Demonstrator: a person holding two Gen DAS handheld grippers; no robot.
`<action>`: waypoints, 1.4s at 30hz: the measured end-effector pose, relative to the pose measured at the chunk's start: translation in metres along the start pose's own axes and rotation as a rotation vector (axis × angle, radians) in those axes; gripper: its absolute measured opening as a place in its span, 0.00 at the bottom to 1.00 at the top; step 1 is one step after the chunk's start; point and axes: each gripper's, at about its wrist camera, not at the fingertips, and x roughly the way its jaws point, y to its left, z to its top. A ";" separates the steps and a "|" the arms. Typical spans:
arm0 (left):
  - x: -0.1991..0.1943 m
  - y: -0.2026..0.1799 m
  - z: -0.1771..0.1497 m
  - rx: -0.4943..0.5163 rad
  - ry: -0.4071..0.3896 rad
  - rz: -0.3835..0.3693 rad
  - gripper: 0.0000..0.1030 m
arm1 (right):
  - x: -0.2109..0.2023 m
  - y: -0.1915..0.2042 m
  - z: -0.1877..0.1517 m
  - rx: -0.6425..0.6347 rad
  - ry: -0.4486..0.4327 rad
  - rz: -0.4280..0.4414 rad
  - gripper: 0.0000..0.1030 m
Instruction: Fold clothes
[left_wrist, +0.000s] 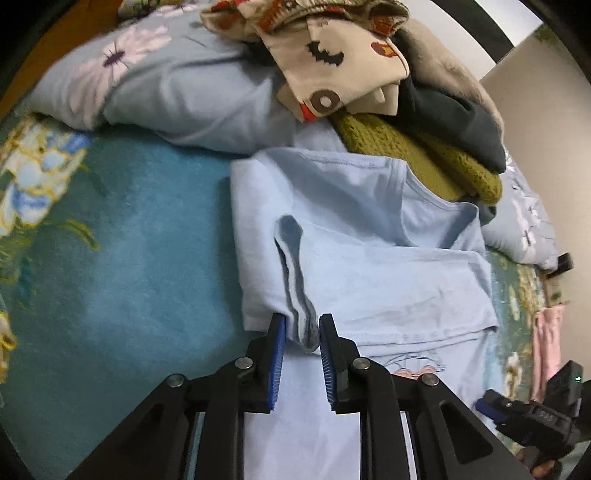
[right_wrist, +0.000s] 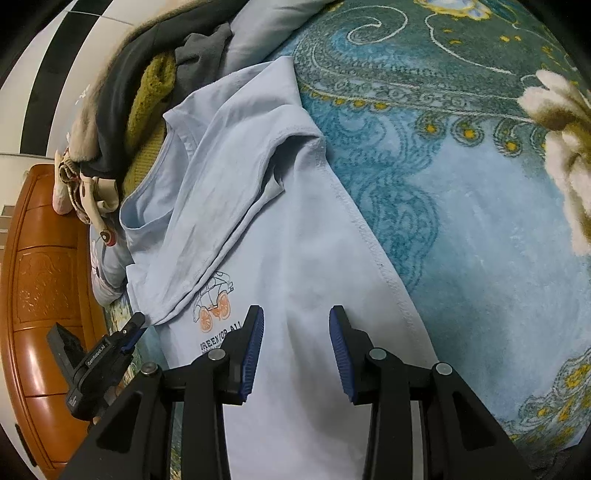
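Observation:
A light blue T-shirt (left_wrist: 369, 258) (right_wrist: 295, 240) with an orange car print lies on the bed, its upper part and a sleeve folded across the body. My left gripper (left_wrist: 302, 325) stands at the shirt's near-left edge. A raised ridge of the folded cloth sits between its blue pads, which stand slightly apart and do not clearly press it. This gripper also shows in the right wrist view (right_wrist: 129, 332) at the shirt's edge. My right gripper (right_wrist: 297, 325) hovers open over the shirt's plain lower body, nothing between its fingers; it shows in the left wrist view too (left_wrist: 517, 410).
A heap of clothes (left_wrist: 369, 74) lies beyond the shirt: a cream patterned piece, an olive knit (left_wrist: 424, 158) and dark grey cloth. A pale floral pillow (left_wrist: 166, 85) is at the back. The teal patterned blanket (right_wrist: 480, 221) spreads around. The wooden headboard (right_wrist: 44, 277) is at the left.

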 end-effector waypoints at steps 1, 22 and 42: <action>-0.003 0.002 0.000 -0.008 -0.004 0.004 0.22 | -0.001 -0.001 0.000 0.002 -0.001 0.002 0.37; 0.032 0.002 0.026 0.002 0.011 -0.045 0.11 | 0.001 -0.002 0.001 0.011 0.000 0.027 0.37; 0.015 0.044 0.039 -0.117 0.013 -0.019 0.26 | -0.007 -0.006 -0.001 0.034 -0.033 0.044 0.37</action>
